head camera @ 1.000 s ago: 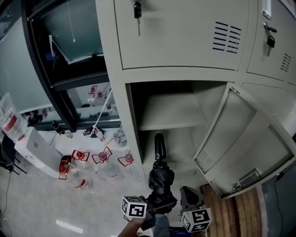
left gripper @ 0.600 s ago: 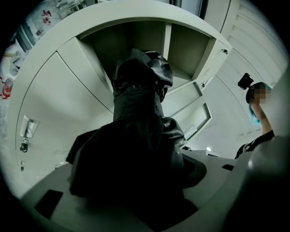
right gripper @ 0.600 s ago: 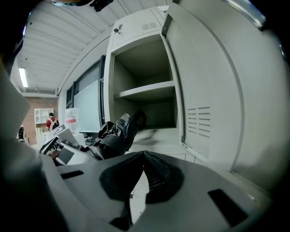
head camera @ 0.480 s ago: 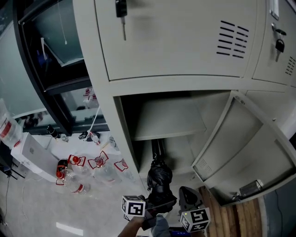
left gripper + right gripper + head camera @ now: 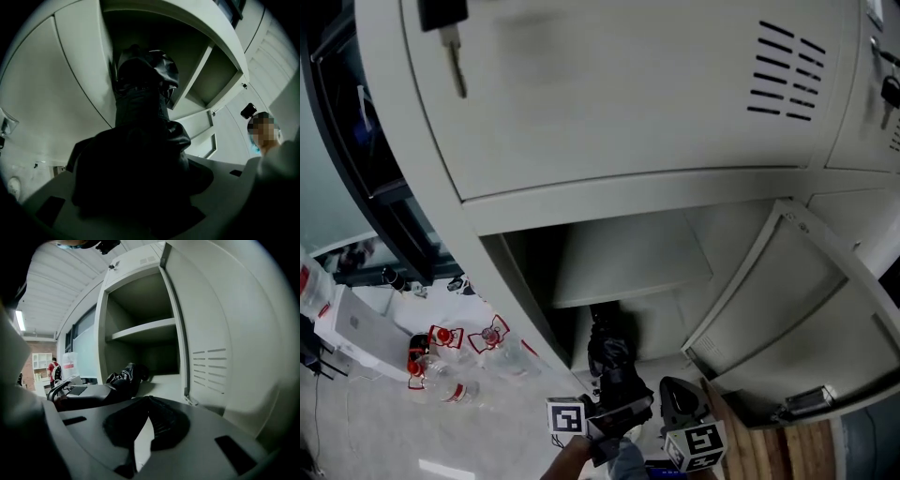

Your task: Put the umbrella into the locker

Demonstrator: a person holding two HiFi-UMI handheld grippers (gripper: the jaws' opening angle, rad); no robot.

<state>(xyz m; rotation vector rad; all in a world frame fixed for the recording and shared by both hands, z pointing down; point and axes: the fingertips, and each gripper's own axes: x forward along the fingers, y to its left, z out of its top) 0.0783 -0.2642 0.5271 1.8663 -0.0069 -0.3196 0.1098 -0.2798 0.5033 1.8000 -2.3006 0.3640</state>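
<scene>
Grey locker (image 5: pixel 609 112) bank over pale floor (image 5: pixel 375 422), lower compartment's door (image 5: pixel 787 300) swung open to the right. Nearest, left claw (image 5: pixel 617 412) clamped on the folded black umbrella (image 5: pixel 609 354); just beside it, right claw (image 5: pixel 680 401) closed on nothing, pads meeting at the tips. Umbrella's far end reaching into the open compartment, below the shelf (image 5: pixel 628 267). Further left, on the floor, water bottles (image 5: pixel 455 361) with red labels. Above, a key (image 5: pixel 455 66) hanging from the upper door.
</scene>
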